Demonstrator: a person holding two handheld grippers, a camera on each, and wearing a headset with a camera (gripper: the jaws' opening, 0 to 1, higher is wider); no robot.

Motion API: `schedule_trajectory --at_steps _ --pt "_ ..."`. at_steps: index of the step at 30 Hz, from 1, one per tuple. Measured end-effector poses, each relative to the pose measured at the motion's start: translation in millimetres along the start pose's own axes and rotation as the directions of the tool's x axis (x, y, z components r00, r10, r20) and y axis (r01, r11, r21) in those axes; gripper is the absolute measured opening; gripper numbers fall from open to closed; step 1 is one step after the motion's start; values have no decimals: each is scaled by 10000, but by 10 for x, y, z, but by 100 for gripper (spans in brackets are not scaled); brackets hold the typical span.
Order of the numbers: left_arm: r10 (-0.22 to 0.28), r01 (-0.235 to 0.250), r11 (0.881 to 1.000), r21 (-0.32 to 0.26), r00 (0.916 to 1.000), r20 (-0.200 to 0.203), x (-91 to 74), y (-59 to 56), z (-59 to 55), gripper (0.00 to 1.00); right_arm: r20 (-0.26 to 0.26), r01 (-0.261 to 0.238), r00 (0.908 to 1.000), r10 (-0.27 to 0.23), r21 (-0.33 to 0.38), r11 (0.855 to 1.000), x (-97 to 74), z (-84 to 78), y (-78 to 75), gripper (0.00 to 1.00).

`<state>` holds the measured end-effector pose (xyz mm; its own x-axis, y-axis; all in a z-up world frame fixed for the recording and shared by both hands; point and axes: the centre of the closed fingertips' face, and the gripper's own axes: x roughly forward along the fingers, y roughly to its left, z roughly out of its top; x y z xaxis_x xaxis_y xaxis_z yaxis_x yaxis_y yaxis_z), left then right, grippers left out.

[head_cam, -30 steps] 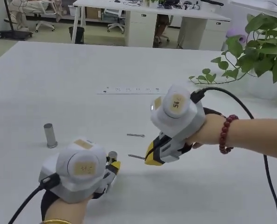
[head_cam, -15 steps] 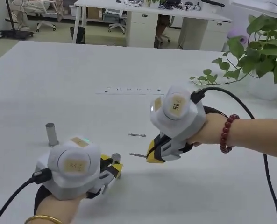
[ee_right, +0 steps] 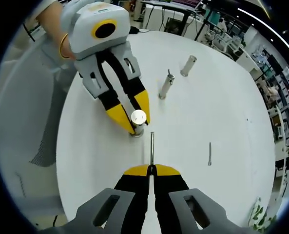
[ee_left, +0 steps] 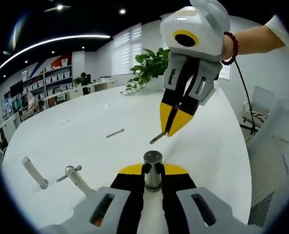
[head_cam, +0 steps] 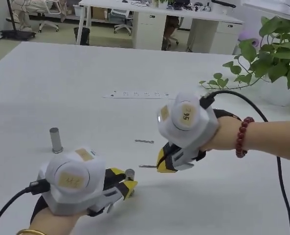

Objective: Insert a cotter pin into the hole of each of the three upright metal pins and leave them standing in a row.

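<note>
Right jaws: the right gripper point(ee_right: 151, 169) is clenched on a cotter pin point(ee_right: 152, 146), which juts straight ahead of the tips
Left jaws: the left gripper point(ee_left: 153, 170) grasps an upright metal pin point(ee_left: 153, 163) by its shaft, head above the tips
Change: over the last second the gap between cotter tip and metal pin has narrowed; the tip is now just beside the head, not touching
Meaning: insertion not yet begun; the hole is too small to see, so alignment is unconfirmed
Beyond the left jaws: a fitted pin point(ee_left: 78, 178) apparently already crossed by a cotter, then a bare pin point(ee_left: 34, 171)
Beyond the right jaws: a spare cotter pin point(ee_right: 209, 153) lies loose on the surface point(head_cam: 86, 88)
</note>
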<state>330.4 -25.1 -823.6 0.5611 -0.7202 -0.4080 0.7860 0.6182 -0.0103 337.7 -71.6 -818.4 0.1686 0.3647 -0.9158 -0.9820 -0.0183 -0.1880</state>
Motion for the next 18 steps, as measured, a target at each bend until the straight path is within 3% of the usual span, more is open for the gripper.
schedule_trajectory --at_steps 6,11,18 --pt "-482 481 9987 167 9988 26 10 -81 1 11 -323 -369 9989 353 -509 9980 -3 -30 116 3" --pt "-760 760 9970 114 9971 32 18 -85 3 11 -418 -580 9976 546 -850 9947 10 -21 164 3" --pt "-833 832 9963 193 9965 42 21 -94 1 11 -371 -641 9975 607 -1002 9929 23 23 172 3"
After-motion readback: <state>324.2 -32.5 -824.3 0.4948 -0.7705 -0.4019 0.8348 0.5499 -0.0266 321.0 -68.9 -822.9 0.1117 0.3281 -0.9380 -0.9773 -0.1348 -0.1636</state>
